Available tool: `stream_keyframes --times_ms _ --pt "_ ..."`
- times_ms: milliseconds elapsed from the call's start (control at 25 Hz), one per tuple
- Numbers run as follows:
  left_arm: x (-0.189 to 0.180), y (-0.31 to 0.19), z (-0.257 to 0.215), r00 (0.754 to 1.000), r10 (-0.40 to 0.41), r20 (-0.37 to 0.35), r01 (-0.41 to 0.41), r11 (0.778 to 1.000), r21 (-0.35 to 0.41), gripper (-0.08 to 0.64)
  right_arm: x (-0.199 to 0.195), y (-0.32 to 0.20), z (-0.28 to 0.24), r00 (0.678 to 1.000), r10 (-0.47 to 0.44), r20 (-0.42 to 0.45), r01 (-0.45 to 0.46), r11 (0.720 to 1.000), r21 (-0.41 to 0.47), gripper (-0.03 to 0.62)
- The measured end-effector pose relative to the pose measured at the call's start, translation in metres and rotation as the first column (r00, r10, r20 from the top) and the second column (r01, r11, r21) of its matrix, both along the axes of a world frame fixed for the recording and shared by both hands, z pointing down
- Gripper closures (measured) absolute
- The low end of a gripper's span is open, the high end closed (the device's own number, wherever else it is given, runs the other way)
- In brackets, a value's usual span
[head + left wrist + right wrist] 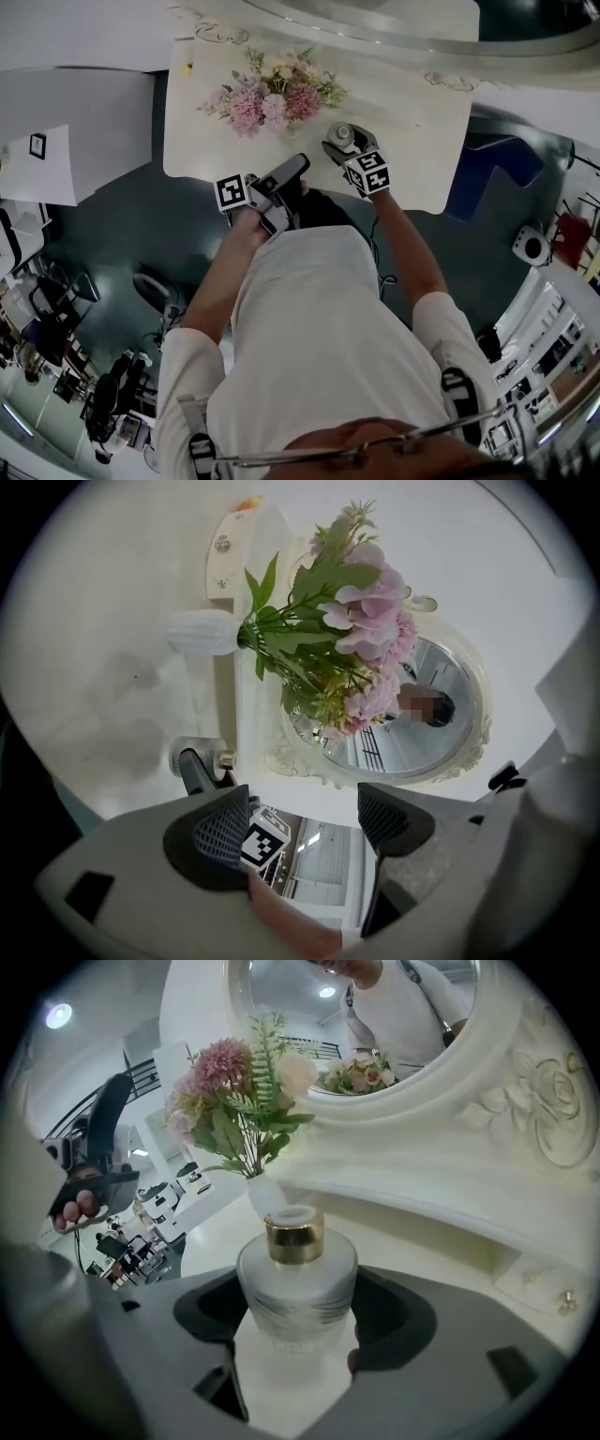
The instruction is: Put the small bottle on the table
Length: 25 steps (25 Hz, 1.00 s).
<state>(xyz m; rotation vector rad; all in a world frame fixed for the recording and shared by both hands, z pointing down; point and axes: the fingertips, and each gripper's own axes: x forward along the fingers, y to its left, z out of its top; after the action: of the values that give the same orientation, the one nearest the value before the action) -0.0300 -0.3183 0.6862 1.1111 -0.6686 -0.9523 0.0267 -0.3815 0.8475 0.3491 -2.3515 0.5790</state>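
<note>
The small bottle (296,1279) is frosted glass with a gold cap (293,1232). My right gripper (298,1314) is shut on it, one dark pad against each side. In the head view the bottle (341,132) and right gripper (344,143) are over the white table (417,122), right of the flowers. Whether its base rests on the tabletop I cannot tell. My left gripper (292,171) is at the table's front edge, open and empty (305,822). The left gripper view shows the bottle (195,755) low at the left with a right gripper finger (195,771) against it.
Pink flowers (272,92) stand in a white vase (202,632) behind the bottle. A round ornate mirror (422,728) rises at the table's back. A white cabinet (80,141) is at the left, a blue object (492,169) at the right, dark floor (122,234) below.
</note>
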Motion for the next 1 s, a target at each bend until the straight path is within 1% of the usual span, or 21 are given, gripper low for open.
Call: stream_keyframes --times_ms 200,560,680,760,880,1000 --pt "0.009 0.001 0.005 1.000 0.023 0.004 -0.023 1.000 -0.006 0.196 0.004 -0.001 0.015 1.000 0.005 -0.024 -0.005 1.000 0.013 0.252" --pt "0.019 -0.001 0.007 0.999 0.039 0.002 -0.039 0.999 -0.010 0.196 0.007 -0.005 0.031 0.999 0.007 -0.051 -0.006 1.000 0.028 0.252" --pt "0.022 0.000 0.005 0.999 0.046 -0.009 -0.046 0.999 -0.009 0.196 0.009 -0.007 0.035 0.998 0.010 -0.062 -0.008 0.999 0.036 0.252" --pt "0.021 0.001 0.005 0.999 0.046 -0.018 -0.047 0.999 -0.016 0.196 0.008 -0.007 0.037 0.998 0.019 -0.062 -0.017 0.999 0.037 0.252" --pt "0.019 0.002 0.008 0.999 0.052 -0.003 -0.052 0.998 -0.018 0.196 0.001 -0.008 0.038 0.998 0.027 -0.048 -0.025 0.999 0.041 0.252" --pt "0.023 0.001 0.009 0.998 0.056 -0.009 -0.056 0.998 -0.016 0.196 0.002 -0.012 0.037 0.998 0.028 -0.051 -0.025 0.998 0.065 0.252"
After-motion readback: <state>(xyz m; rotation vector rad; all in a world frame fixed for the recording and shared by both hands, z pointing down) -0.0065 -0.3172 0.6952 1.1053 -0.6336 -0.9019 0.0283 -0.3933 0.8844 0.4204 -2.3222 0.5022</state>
